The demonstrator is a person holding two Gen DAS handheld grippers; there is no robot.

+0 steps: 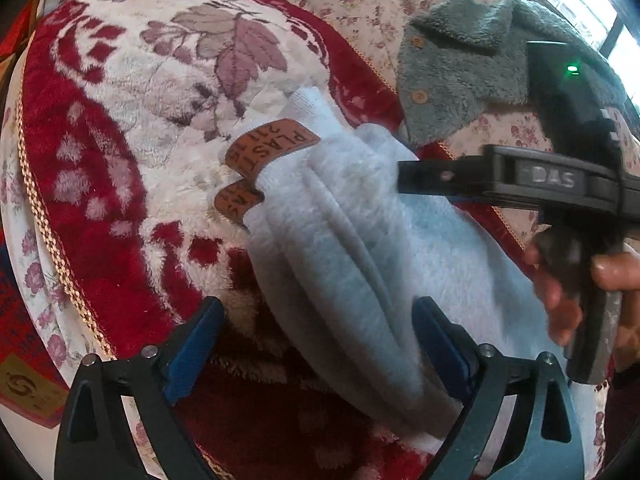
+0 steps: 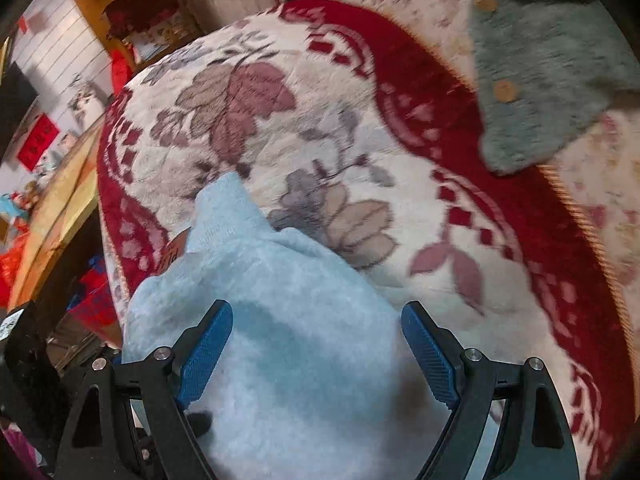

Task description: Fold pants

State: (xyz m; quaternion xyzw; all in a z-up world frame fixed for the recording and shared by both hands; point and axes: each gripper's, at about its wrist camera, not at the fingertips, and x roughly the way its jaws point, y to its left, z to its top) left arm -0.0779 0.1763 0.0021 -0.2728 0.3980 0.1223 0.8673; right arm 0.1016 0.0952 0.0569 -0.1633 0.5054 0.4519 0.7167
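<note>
Fluffy pale-blue pants [image 1: 360,248] bunched on plush red floral blanket [image 1: 120,184], left tool [image 1: 320,344] and right tool [image 2: 316,344] both spread wide

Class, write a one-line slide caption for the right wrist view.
Open right gripper over light blue fleece pants on a red floral blanket.

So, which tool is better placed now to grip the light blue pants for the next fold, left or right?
Probably the right tool: its open fingers straddle the pants, with cloth bunched between them. The left tool is also open, but the pants pass mostly by its right finger, with blanket showing between.
</note>
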